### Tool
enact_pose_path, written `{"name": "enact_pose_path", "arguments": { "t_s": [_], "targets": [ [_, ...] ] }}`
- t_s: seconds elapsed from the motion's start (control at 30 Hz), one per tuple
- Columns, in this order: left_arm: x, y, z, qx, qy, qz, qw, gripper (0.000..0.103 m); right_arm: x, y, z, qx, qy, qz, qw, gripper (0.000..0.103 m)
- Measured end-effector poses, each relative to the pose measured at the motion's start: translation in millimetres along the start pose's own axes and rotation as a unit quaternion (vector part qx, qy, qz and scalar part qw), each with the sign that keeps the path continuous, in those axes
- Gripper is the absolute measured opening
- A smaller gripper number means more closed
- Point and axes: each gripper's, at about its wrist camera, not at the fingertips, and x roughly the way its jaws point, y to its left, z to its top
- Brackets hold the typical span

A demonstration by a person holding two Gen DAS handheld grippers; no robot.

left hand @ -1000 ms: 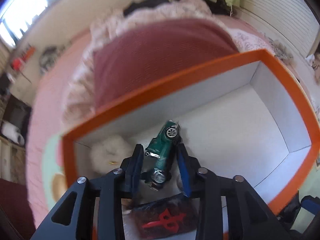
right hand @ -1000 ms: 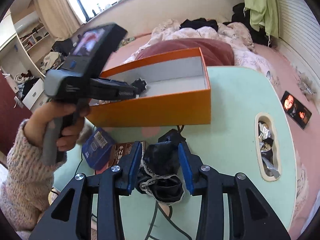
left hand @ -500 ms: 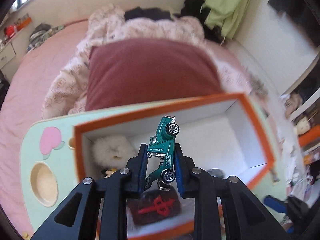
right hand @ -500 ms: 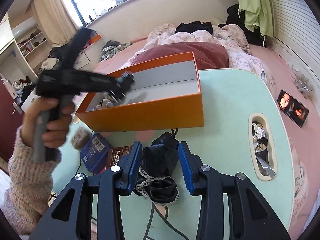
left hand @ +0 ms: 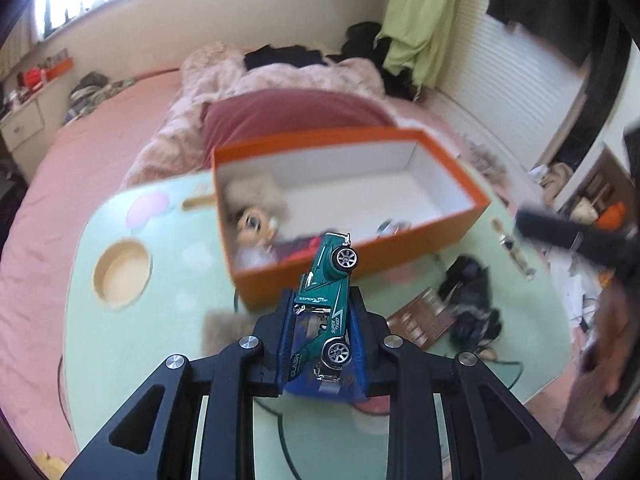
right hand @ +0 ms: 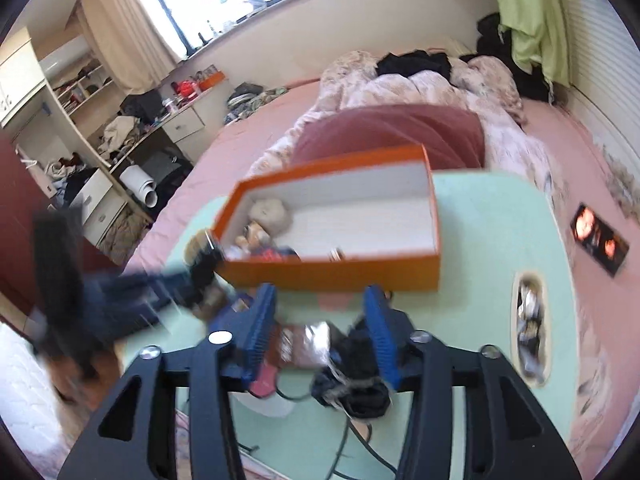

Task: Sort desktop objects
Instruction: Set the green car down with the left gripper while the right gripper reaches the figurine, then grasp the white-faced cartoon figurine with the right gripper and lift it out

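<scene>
Tightly in L gripper (left hand: pixel 322 328): glossy green diecast car (left hand: pixel 325 300).

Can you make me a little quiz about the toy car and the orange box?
1. True or false: the left gripper is shut on the green toy car.
2. Which is inside the orange cardboard box? A) a big-eyed doll with fluffy hair B) a banana C) a shoe
3. Fill in: the right gripper is ____, above the black crumpled cloth on the mint-green table.

Key: 1 true; 2 A; 3 open
</scene>
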Motion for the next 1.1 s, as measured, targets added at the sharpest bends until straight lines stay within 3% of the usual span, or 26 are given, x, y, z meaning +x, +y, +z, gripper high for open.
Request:
{"name": "enact_pose_path", "arguments": {
  "t_s": [0.03,0.1,0.2,0.3,0.37,0.57,0.7,0.9,0.97,1.1],
  "targets": [
    [4,2,-5,-0.005,0.004,-0.013,0.9999,0.024,2,4,11,-0.002,0.003,0.001,1.000,0.059],
    [16,5,-13,-0.017,0.023,-0.038,0.9989,0.024,13,14,33,-0.008,0.019,0.000,1.000,0.059],
    [23,5,-22,-0.018,0.029,-0.040,0.9986,0.024,54,29,59,-0.015,0.101,0.000,0.995,0.059],
    [19,8,-26,-0.019,0.026,-0.039,0.9987,0.024,107,33,70,0.011,0.208,0.063,0.976,0.059],
    [15,14,-27,-0.027,0.014,-0.027,0.9992,0.024,136,34,72,0.029,0.252,0.075,0.964,0.059],
    [16,33,-25,-0.077,-0.005,0.012,0.9970,0.025,179,45,81,0.062,0.269,0.067,0.959,0.059],
    [18,43,-26,-0.097,-0.010,0.070,0.9928,0.025,199,63,82,0.056,0.274,0.038,0.959,0.059],
    [20,38,-27,-0.081,-0.007,0.039,0.9959,0.045,230,67,72,0.044,0.288,-0.019,0.956,0.055],
    [21,34,-27,-0.074,-0.009,0.038,0.9965,0.051,230,67,72,0.018,0.270,-0.038,0.962,0.044],
    [19,35,-27,-0.080,-0.011,0.020,0.9965,0.052,226,76,69,-0.033,0.243,-0.071,0.967,0.042]
  ]
}}
